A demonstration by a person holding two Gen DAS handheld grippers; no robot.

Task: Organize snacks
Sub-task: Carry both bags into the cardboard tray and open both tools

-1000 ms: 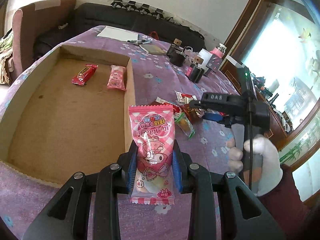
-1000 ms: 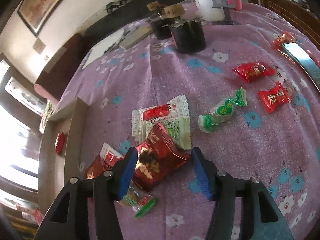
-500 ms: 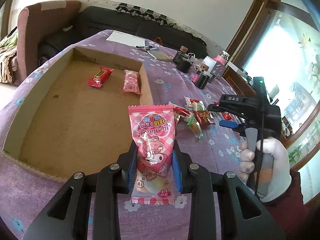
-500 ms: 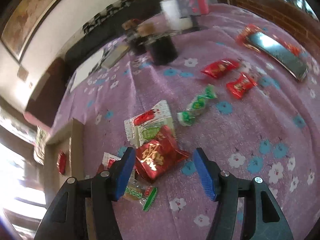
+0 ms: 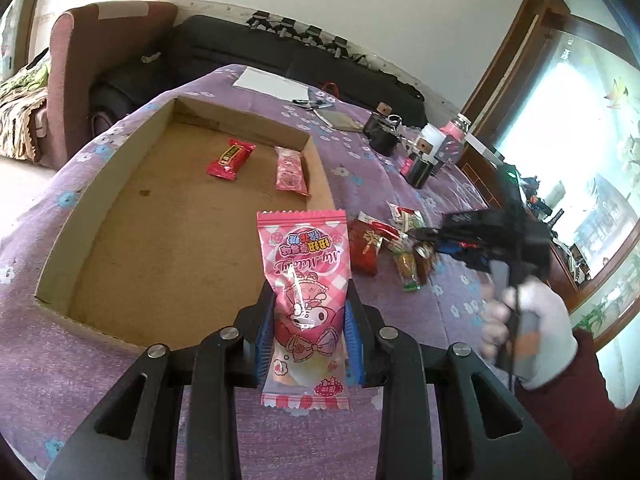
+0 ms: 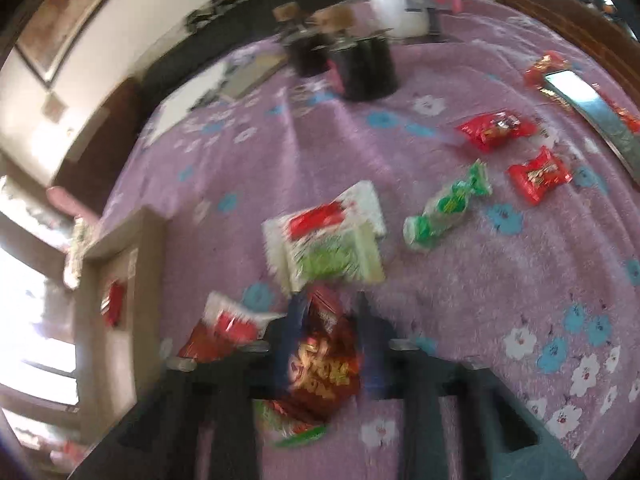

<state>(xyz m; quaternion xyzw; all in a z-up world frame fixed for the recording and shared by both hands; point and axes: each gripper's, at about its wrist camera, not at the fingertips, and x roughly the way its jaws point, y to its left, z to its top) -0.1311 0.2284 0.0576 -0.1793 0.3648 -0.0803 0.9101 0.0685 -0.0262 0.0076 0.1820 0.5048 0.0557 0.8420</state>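
My left gripper [image 5: 309,312] is shut on a pink cartoon candy bag [image 5: 306,280], held upright above the near right rim of the shallow cardboard box [image 5: 120,208]. The box holds a red bar [image 5: 230,159] and a pink packet [image 5: 291,170]. My right gripper [image 6: 330,320] has closed on a dark red snack packet [image 6: 320,364] on the purple cloth; it also shows in the left wrist view [image 5: 460,240], over a pile of loose snacks [image 5: 384,244]. The right wrist view is blurred.
On the cloth lie white-green packets [image 6: 328,240], a green candy [image 6: 448,208], two red packets [image 6: 538,174] and a phone [image 6: 588,108]. Dark jars [image 6: 360,64] and a white cup [image 6: 392,0] stand at the back. Paper [image 5: 272,82] lies behind the box.
My right gripper has closed from wide open onto the dark red packet. My left gripper has risen and pulled back a little with the pink bag in it.
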